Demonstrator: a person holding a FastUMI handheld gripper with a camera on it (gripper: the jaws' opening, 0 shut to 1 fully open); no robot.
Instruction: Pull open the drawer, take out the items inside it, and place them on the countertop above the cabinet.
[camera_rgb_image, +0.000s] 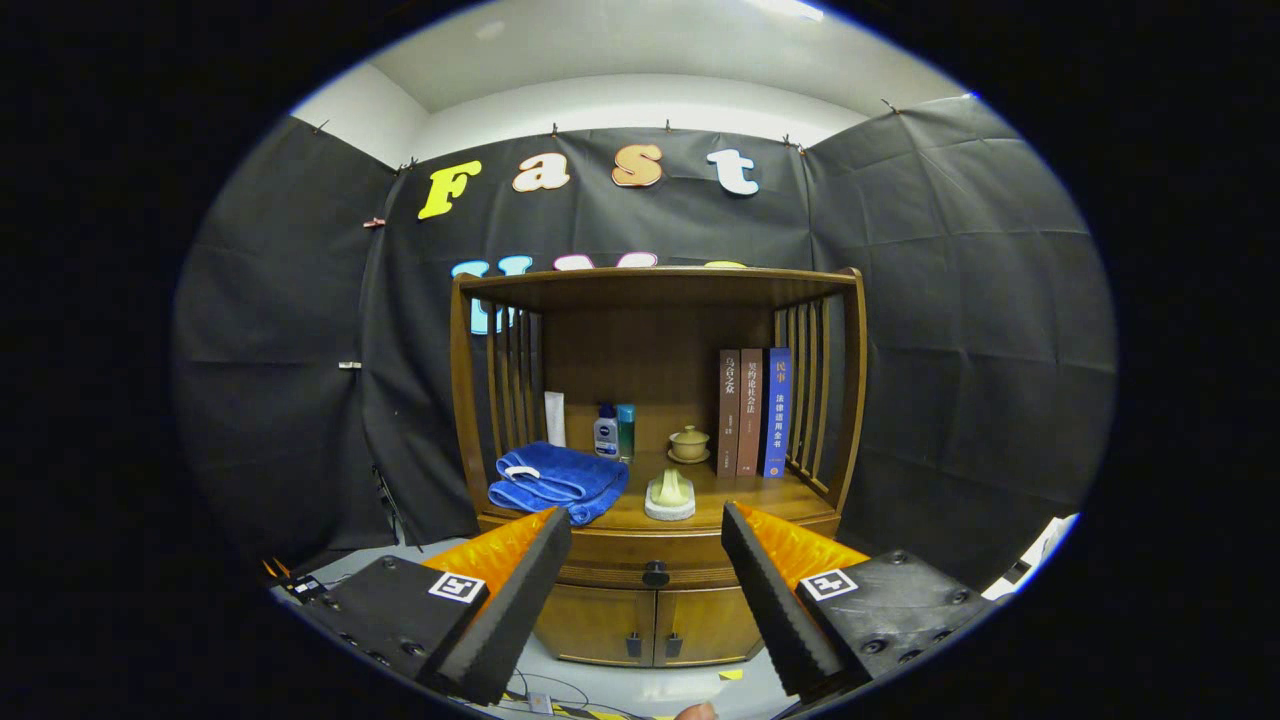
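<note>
Tool (646, 530): one hand-held two-finger unit, seen from behind along its fingers. Fingers spread wide apart, nothing between them, touching nothing. Left finger (515, 600) slants up toward 1 o'clock; right finger (770, 600) slants up toward 11 o'clock, the tips converging slightly. Each finger carries a square printed marker on its mount. Fingertip of a person (695, 711) at 6 o'clock, below the fingers.

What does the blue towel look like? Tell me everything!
The blue towel looks soft and fluffy. It is folded in a loose pile, with a small white tag on top. It lies on the wooden countertop, beside the slatted side, and its edge hangs a little over the front. The open gripper is not touching it.
</note>
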